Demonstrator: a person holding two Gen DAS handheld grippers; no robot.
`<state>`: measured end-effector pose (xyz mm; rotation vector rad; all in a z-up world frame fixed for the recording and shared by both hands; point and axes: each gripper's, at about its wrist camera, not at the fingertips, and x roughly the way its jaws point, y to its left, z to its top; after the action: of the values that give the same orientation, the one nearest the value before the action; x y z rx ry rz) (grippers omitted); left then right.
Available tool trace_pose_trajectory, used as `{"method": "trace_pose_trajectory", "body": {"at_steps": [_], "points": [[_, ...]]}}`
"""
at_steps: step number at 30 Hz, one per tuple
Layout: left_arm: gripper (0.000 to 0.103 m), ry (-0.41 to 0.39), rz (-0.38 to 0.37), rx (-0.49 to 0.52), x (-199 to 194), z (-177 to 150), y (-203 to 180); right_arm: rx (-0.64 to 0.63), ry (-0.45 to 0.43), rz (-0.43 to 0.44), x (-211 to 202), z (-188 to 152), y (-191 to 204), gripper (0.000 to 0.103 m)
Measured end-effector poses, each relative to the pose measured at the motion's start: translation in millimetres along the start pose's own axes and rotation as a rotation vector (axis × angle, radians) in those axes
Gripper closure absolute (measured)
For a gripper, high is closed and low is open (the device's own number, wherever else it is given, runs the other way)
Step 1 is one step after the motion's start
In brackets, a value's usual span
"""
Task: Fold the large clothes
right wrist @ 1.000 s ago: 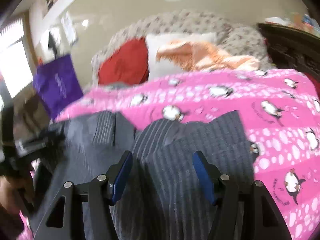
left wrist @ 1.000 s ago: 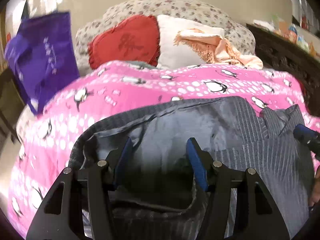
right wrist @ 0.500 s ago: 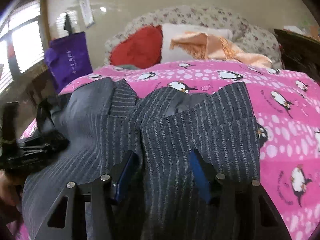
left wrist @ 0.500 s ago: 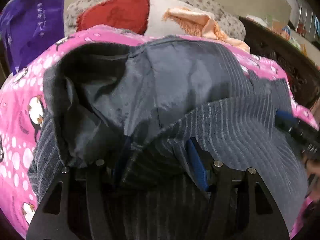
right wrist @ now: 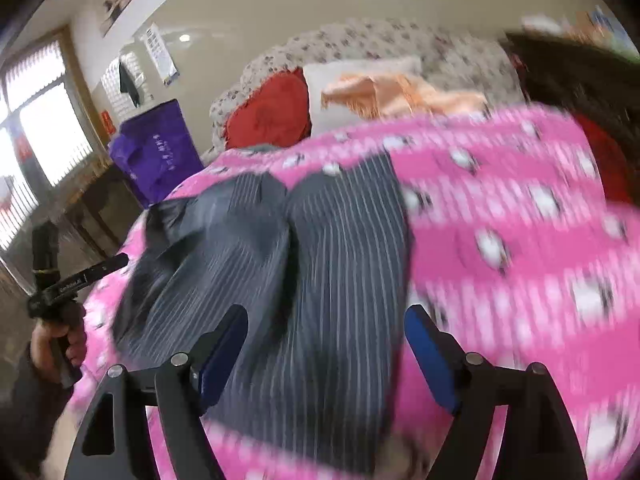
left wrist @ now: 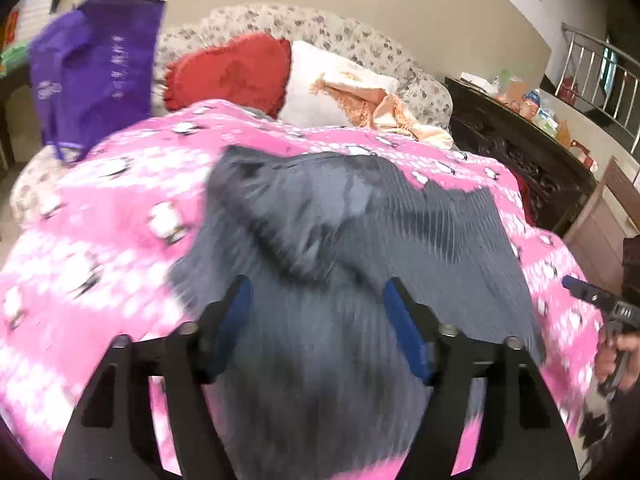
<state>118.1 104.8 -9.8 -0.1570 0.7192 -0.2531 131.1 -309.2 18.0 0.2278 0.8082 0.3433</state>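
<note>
Jaws of each hand-held gripper (left wrist: 318,320) (right wrist: 326,354) have just opened, releasing the striped jacket (right wrist: 320,264) onto the bedspread (right wrist: 520,240).

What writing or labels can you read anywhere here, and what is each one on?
None reads clearly.
Purple fabric tote bag: pale printed characters and a small logo, too blurred to read.
Black handheld left gripper: a small white label on its body, too small to read.
White paper sheet on the wall: print, too small to read.
Pink penguin-print blanket: no legible words.

Striped jacket (left wrist: 420,240) on pink bedspread (left wrist: 120,220)
</note>
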Motion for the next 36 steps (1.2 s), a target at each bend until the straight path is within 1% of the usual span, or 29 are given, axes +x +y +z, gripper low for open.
{"method": "trace_pose_trajectory", "body": {"at_steps": [2,3,4,5,6,7,8,9,10,11,12,14,15,16,20,21,22,23,24,25,26,27,28,29,31,32,33,34,36], "points": [[0.027,0.019,0.021,-0.008,-18,-28,12,0.089,0.030,0.050,-13,-29,-14,0.025],[0.027,0.048,0.022,-0.021,-26,-49,21,0.149,0.049,0.069,-15,-47,-22,0.025],[0.027,0.068,0.020,-0.036,-31,-65,26,0.199,0.068,0.084,-14,-60,-28,0.025],[0.027,0.081,0.018,-0.045,-36,-72,28,0.257,0.088,0.107,-11,-75,-34,0.025],[0.027,0.105,0.006,-0.061,-41,-89,31,0.323,0.112,0.144,-5,-91,-39,0.025],[0.027,0.116,0.000,-0.069,-44,-98,31,0.369,0.128,0.174,0,-101,-42,0.025],[0.027,0.132,-0.013,-0.078,-46,-108,31,0.413,0.142,0.214,7,-111,-44,0.024],[0.027,0.160,-0.046,-0.092,-44,-118,28,0.426,0.144,0.253,16,-117,-42,0.024],[0.027,0.188,-0.083,-0.109,-38,-122,25,0.403,0.117,0.237,17,-117,-39,0.024],[0.027,0.213,-0.129,-0.133,-33,-128,23,0.386,0.094,0.246,20,-114,-37,0.024],[0.027,0.223,-0.152,-0.149,-30,-131,22,0.394,0.077,0.271,22,-111,-38,0.024],[0.026,0.196,-0.152,-0.151,-20,-126,14,0.467,0.046,0.348,29,-107,-44,0.024],[0.026,0.192,-0.176,-0.162,-14,-122,15,0.496,0.033,0.384,35,-104,-46,0.024],[0.026,0.189,-0.204,-0.205,-5,-117,19,0.499,0.020,0.396,39,-102,-46,0.024],[0.026,0.169,-0.300,-0.368,15,-99,41,0.450,-0.027,0.398,51,-94,-38,0.025],[0.026,0.164,-0.325,-0.415,20,-94,47,0.429,-0.042,0.398,52,-94,-34,0.026],[0.026,0.158,-0.348,-0.453,23,-91,52,0.400,-0.060,0.400,51,-94,-30,0.031],[0.026,0.156,-0.354,-0.473,23,-89,56,0.397,-0.070,0.401,51,-96,-31,0.035],[0.026,0.151,-0.361,-0.511,26,-87,60,0.405,-0.088,0.409,49,-96,-32,0.044],[0.029,0.146,-0.365,-0.535,27,-86,63,0.412,-0.109,0.406,47,-96,-33,0.056],[0.044,0.142,-0.347,-0.563,29,-85,65,0.420,-0.112,0.395,48,-97,-34,0.062],[0.058,0.152,-0.308,-0.572,30,-85,67,0.444,-0.100,0.379,50,-98,-37,0.067],[0.072,0.168,-0.291,-0.580,31,-87,69,0.450,-0.093,0.369,50,-100,-37,0.075],[0.079,0.170,-0.291,-0.588,30,-88,70,0.440,-0.096,0.365,48,-100,-35,0.078],[0.084,0.163,-0.250,-0.538,20,-90,62,0.386,-0.113,0.353,38,-100,-27,0.084],[0.086,0.150,-0.228,-0.476,9,-90,54,0.357,-0.120,0.348,30,-100,-22,0.085],[0.086,0.142,-0.223,-0.443,-1,-90,49,0.341,-0.122,0.354,22,-101,-17,0.086],[0.086,0.140,-0.227,-0.431,-6,-91,44,0.336,-0.121,0.363,16,-103,-16,0.087],[0.086,0.142,-0.261,-0.402,-29,-95,41,0.331,-0.113,0.385,-2,-111,-9,0.087]]}}
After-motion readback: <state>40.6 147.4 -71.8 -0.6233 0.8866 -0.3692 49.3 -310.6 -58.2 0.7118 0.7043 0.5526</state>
